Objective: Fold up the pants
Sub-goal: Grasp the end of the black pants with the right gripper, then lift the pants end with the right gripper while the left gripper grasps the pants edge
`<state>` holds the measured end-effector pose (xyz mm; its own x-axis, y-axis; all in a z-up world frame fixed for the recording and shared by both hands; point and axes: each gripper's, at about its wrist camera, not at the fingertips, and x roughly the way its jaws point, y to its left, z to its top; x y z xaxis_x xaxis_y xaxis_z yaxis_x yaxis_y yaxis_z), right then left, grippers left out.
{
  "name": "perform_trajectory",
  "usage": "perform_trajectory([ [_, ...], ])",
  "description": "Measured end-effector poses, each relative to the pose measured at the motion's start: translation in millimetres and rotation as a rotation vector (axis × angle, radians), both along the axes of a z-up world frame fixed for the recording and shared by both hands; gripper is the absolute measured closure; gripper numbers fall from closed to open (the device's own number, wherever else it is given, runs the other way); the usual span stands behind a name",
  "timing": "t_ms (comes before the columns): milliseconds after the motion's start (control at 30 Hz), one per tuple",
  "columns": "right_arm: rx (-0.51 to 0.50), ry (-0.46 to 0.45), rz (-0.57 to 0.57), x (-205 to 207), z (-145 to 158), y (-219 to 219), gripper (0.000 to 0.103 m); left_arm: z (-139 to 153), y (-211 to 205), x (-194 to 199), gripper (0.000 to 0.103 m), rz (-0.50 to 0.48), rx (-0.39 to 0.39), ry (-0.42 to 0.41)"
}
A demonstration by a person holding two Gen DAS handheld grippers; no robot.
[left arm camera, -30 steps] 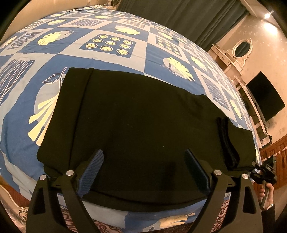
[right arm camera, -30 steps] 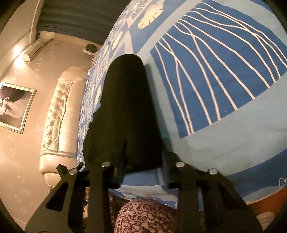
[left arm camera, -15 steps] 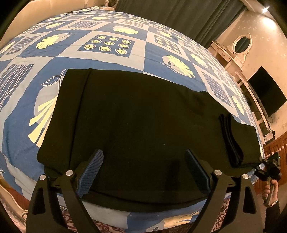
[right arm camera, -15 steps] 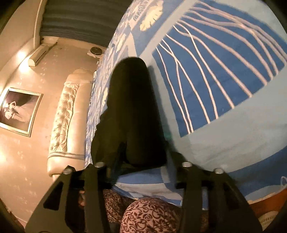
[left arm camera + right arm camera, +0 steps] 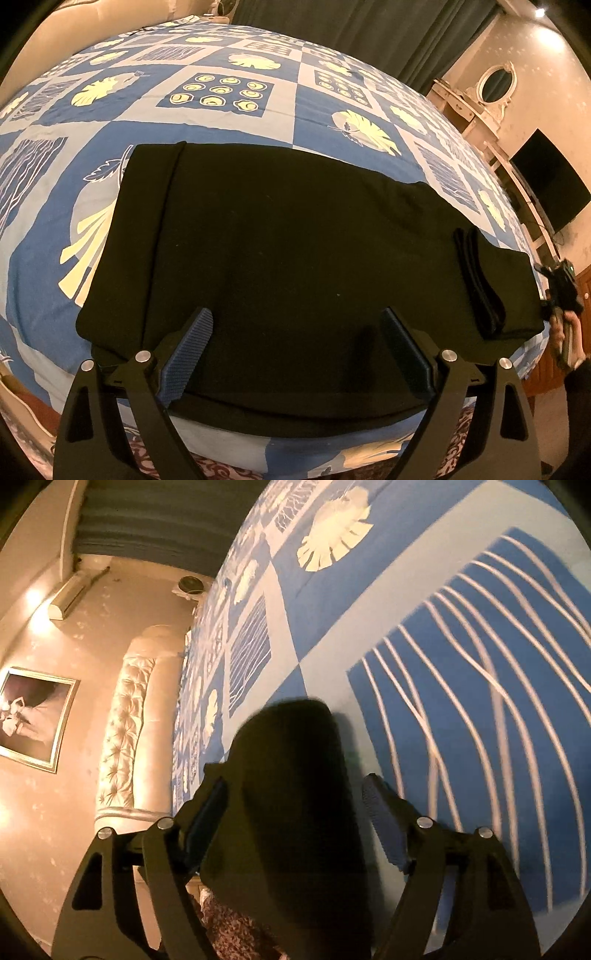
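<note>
Black pants (image 5: 295,240) lie flat and lengthwise on the blue patterned bedspread (image 5: 221,122), near the bed's front edge. My left gripper (image 5: 295,347) hovers open over their near edge, fingers wide apart with only cloth below. At the pants' right end, a hand holds my right gripper (image 5: 550,280). In the blurred right wrist view, the dark pants end (image 5: 288,794) lies between the fingers (image 5: 384,823) of my right gripper (image 5: 295,812). Its jaws are opening, and the pads stand clear of the cloth.
A cream tufted headboard (image 5: 125,731) and a framed picture (image 5: 33,716) are at the bed's head. A wall television (image 5: 546,192), a white dresser with an oval mirror (image 5: 495,85) and dark curtains (image 5: 332,18) stand beyond the bed.
The right gripper's jaws have spread from nearly shut on the pants' end to wide apart. That hand has shifted sideways along the bed. The left gripper and the pants have stayed put.
</note>
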<state>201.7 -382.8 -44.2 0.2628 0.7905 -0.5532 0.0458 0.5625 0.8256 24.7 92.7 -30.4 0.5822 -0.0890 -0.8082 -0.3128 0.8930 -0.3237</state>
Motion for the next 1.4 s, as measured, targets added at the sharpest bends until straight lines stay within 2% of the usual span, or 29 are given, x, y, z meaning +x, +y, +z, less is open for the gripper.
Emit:
perform_trajectory([
  [200,0.0,0.014,0.057,24.4,-3.2,16.9,0.029,-0.6,1.7,0.2,0.012,0.002,-0.009,-0.001],
  [233,-0.01,0.013,0.066,24.5,-3.6,17.2,0.033,-0.6,1.8,0.2,0.012,0.003,-0.01,-0.001],
  [300,-0.05,0.026,0.076,29.7,-4.9,21.5,0.057,-0.7,2.2,0.5,0.012,0.003,-0.011,-0.001],
  [367,-0.082,0.045,0.072,29.9,-10.5,16.5,0.072,-0.7,2.4,0.7,0.012,0.002,-0.01,-0.001],
  [567,-0.052,0.052,0.036,28.7,-19.7,11.6,0.076,-0.5,2.1,0.5,0.012,0.0,-0.014,-0.003],
  [633,-0.045,0.047,0.037,26.6,-17.5,14.8,0.074,-0.6,1.9,0.8,0.012,-0.001,-0.014,-0.003],
  [667,-0.04,0.042,0.035,25.8,-15.8,15.0,0.069,-0.4,1.7,0.6,0.012,0.0,-0.014,-0.003],
  [733,-0.033,0.03,0.019,18.8,-10.0,9.5,0.055,-0.3,1.8,0.5,0.012,0.0,-0.015,-0.003],
  [767,-0.046,0.011,-0.015,13.8,-2.1,7.1,0.043,-0.3,1.8,0.4,0.012,0.0,-0.015,-0.003],
  [800,-0.062,-0.008,-0.047,9.4,4.9,4.7,0.036,-0.2,1.7,0.2,0.012,-0.003,-0.018,-0.004],
  [900,-0.144,-0.092,-0.146,-10.3,31.8,0.0,0.033,1.4,2.9,-0.2,0.012,-0.006,-0.04,-0.005],
  [1000,-0.239,-0.175,-0.208,-40.9,61.2,8.9,0.029,7.6,11.2,-0.4,0.012,-0.009,-0.1,-0.002],
  [1100,-0.277,-0.22,-0.238,-75.4,81.3,28.2,0.028,24.9,30.6,-6.8,0.012,0.017,-0.179,-0.054],
  [1200,-0.271,-0.265,-0.201,-103.8,90.8,55.4,0.027,46.4,56.5,-15.5,0.012,0.038,-0.188,-0.122],
  [1267,-0.284,-0.283,-0.153,-118.3,95.2,78.0,0.027,50.4,75.0,-19.4,0.012,0.023,-0.211,-0.142],
  [1367,-0.282,-0.285,-0.055,-135.3,94.2,118.1,0.026,39.4,105.4,-27.9,0.012,0.036,-0.293,-0.147],
  [1400,-0.279,-0.284,-0.036,-138.1,92.7,125.8,0.026,30.1,116.1,-31.2,0.012,0.049,-0.356,-0.148],
])
